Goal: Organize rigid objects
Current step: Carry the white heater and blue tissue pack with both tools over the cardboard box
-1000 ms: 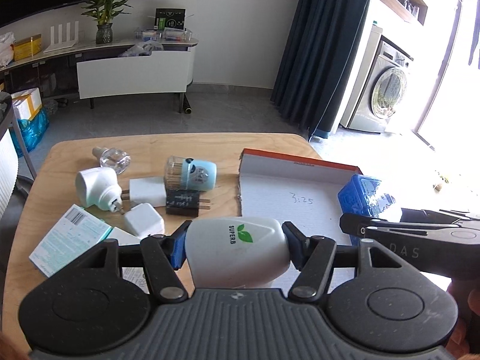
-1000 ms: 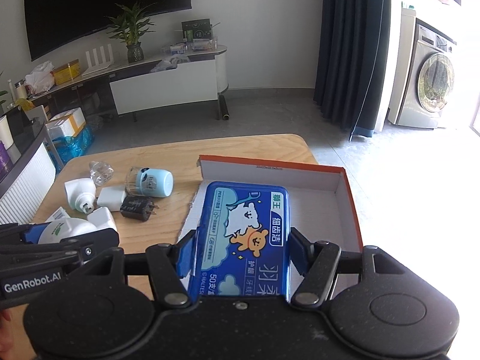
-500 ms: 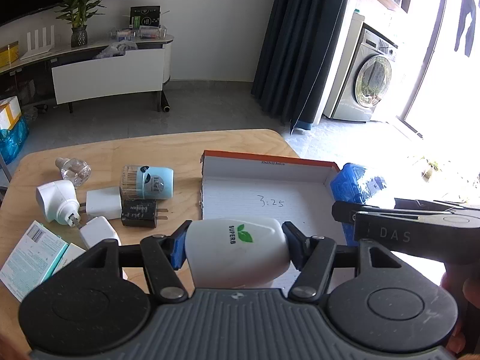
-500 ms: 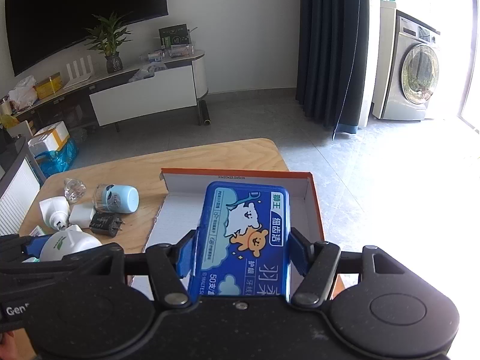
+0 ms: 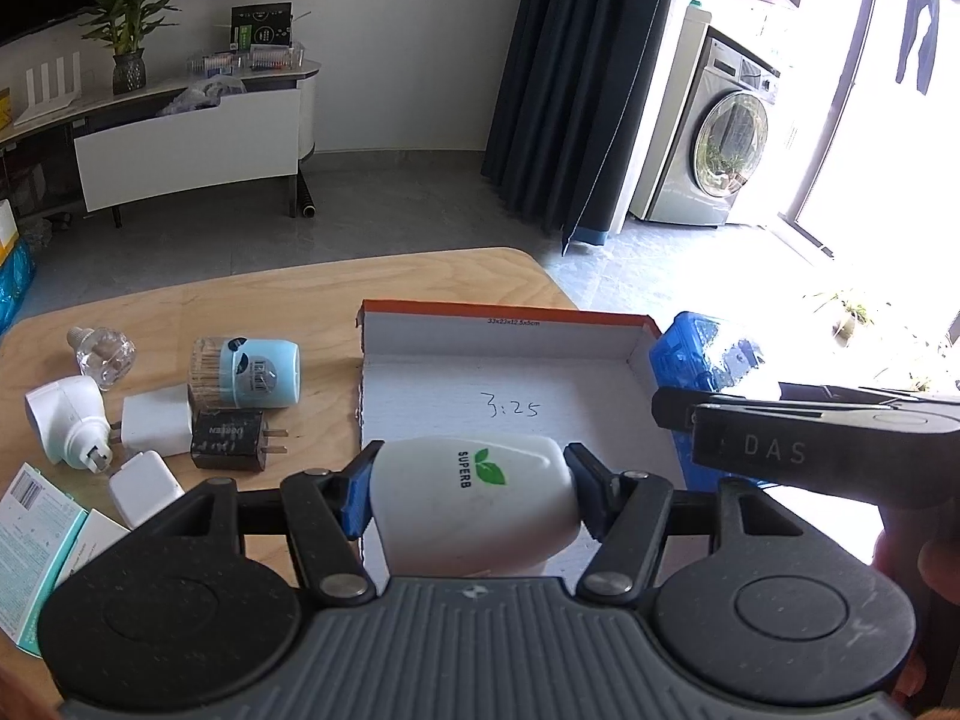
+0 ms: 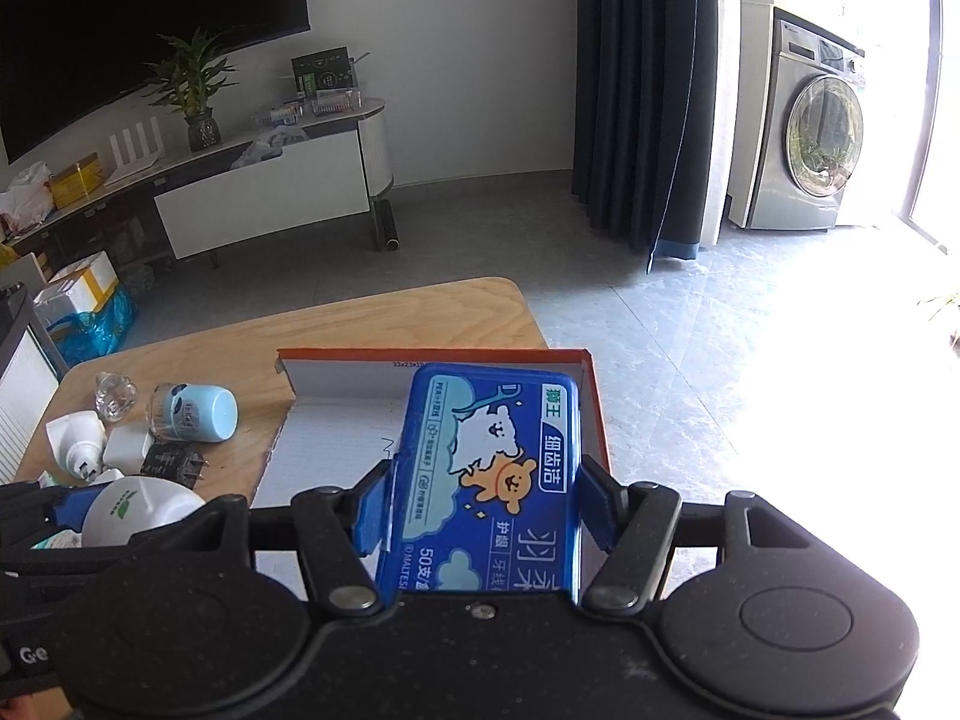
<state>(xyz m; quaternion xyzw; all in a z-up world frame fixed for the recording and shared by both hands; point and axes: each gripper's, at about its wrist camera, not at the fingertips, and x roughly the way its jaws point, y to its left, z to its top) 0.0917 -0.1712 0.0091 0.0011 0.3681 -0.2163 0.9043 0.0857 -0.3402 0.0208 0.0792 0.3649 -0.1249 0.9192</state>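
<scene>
left gripper: the left gripper (image 5: 471, 489) is clamping a white superb bottle (image 5: 474, 501) across its rounded sides, jaws closed to the bottle's width, and is carrying it over the near left part of the cardboard box (image 5: 510, 324).
right gripper: the right gripper (image 6: 485, 507) is squeezing a blue floss tin (image 6: 489, 474) by its long edges, jaws closed to the tin's width, and is holding it above the right side of the box; whether the tin is touching the box floor, i cannot tell.
box: it is lying open on the wooden table (image 5: 420, 282), with nothing visible on the part of its white floor that shows.
left of the box: a blue-capped jar (image 5: 249, 373) is lying on its side, with a black charger (image 5: 231, 448), a white plug adapter (image 5: 66, 420), two white cubes, a small glass bottle (image 5: 105, 351) and a printed packet (image 5: 33, 522) around it, all waiting outside the box.
risk, bottle: the grip is sitting on a curved, smooth shell, so the bottle is probably liable to squirt forward or roll once let go; if laid on its side in the box it is likely to roll toward the wall.
risk, tin: the tin is overhanging the right wall of the box, so a release there is risking a tilt on the rim or a drop to the floor beyond the box.
risk, grippers: both tools are crowding over the one box, right body crossing just in front of the left view, so a careless lowering is inviting a knock that would shift the light box.
</scene>
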